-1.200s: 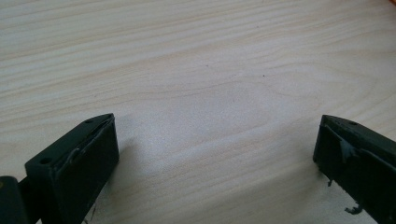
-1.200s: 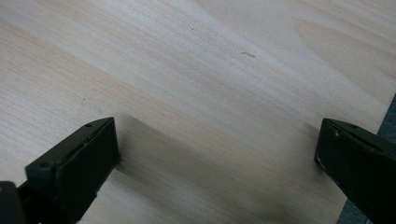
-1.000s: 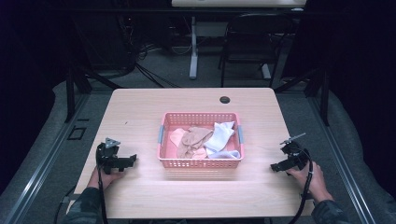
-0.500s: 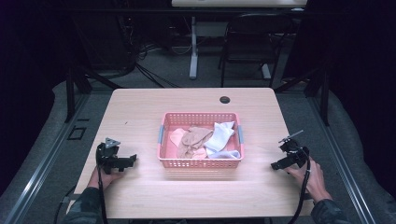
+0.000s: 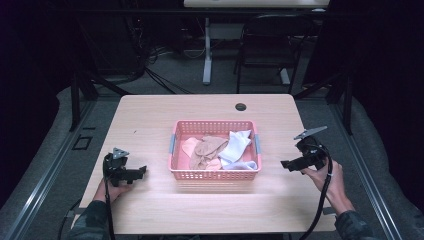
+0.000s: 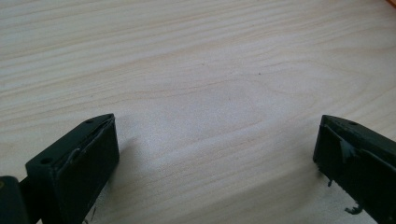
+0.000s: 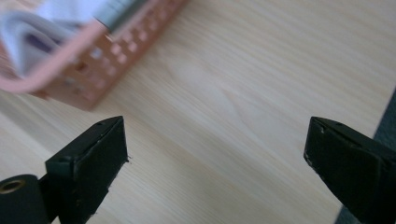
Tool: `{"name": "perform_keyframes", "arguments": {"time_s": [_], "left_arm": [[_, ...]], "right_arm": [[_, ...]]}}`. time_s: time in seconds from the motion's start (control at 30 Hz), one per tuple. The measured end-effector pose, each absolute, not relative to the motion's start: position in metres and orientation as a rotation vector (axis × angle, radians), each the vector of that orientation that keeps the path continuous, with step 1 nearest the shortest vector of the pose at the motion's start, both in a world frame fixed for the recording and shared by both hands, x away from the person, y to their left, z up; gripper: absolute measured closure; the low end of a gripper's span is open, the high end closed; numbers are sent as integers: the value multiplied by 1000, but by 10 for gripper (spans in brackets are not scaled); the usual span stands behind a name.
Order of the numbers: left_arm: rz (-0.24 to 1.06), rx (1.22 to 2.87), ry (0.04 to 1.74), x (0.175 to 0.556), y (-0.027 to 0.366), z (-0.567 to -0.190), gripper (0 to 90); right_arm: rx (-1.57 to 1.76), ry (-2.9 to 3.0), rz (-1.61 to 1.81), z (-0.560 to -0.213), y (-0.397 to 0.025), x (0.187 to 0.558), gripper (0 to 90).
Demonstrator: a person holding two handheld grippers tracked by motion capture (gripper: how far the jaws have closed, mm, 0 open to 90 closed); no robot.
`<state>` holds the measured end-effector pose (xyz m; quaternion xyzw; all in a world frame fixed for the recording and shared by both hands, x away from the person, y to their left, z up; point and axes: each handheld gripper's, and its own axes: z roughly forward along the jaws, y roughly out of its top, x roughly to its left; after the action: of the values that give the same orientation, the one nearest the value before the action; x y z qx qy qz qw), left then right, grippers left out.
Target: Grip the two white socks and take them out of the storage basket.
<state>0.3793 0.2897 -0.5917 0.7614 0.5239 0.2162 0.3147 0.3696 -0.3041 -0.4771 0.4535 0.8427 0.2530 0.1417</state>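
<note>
A pink plastic basket (image 5: 214, 174) sits at the middle of the wooden table (image 5: 150, 120). Inside it lie beige socks (image 5: 206, 150) and white socks (image 5: 236, 146). My left gripper (image 5: 140, 171) rests low over the table to the basket's left, open, nothing between its jaws; its own view has bare wood between the jaws (image 6: 215, 154). My right gripper (image 5: 286, 164) is raised a little to the right of the basket, open and empty. Its view looks past the jaws (image 7: 215, 163) to the basket's corner (image 7: 84, 70) with white cloth (image 7: 42, 23) inside.
A small dark round hole (image 5: 241, 107) sits near the table's far edge. Behind the table stand a chair (image 5: 265, 50) and a desk leg (image 5: 207, 50) on dark floor with cables. Bare wood lies around the basket on all sides.
My right gripper has lifted slightly and edged upward and toward the basket. The left gripper and the basket have not moved.
</note>
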Motion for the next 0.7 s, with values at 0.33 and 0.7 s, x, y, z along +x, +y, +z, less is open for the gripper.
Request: {"name": "perform_keyframes", "arguments": {"time_s": [0.33,0.7], "left_arm": [[571,2005,1381,379,290,-592,2],[572,1999,1379,379,289,-592,2]], "right_arm": [[1193,2514,878,-437,-256,368,115],[1081,2664,858,-439,-203,377,318]]}}
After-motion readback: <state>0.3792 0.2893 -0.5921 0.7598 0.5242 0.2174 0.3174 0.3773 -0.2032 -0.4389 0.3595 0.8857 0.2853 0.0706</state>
